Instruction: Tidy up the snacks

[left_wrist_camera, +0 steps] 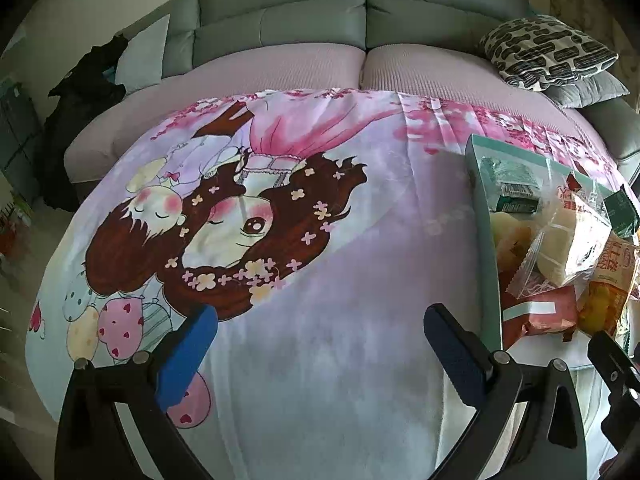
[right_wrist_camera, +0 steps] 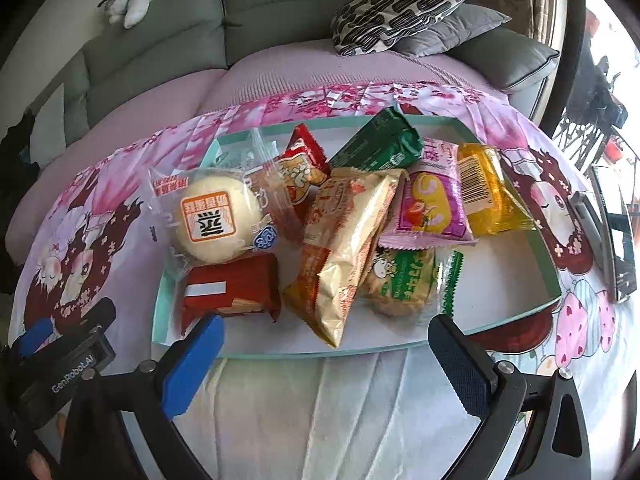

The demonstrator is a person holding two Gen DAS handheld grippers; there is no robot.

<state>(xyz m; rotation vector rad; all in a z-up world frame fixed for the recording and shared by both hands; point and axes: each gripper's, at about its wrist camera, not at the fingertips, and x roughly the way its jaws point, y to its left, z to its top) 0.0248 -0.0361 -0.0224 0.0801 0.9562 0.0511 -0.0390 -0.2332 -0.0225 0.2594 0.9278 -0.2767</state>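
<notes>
The left tongs [left_wrist_camera: 320, 328] are wide apart and hold nothing, above the pink cartoon cloth [left_wrist_camera: 300, 360] on the table. The right tongs [right_wrist_camera: 326, 346] are wide apart too, near the 6 o'clock edge of the pale green box [right_wrist_camera: 554, 276]. The snacks lie piled in the box: a round bun [right_wrist_camera: 214, 216] at 9 o'clock, a gold bag [right_wrist_camera: 344, 248] in the middle, a yellow pack [right_wrist_camera: 488, 192] at 3 o'clock.

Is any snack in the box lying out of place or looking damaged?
Nothing looks torn or spilled. The snacks lie heaped across each other in the shallow box, not in rows. The bun packet hangs over the box's left edge, and the green packet leans up against the pile. Both claws are open and empty.
</notes>
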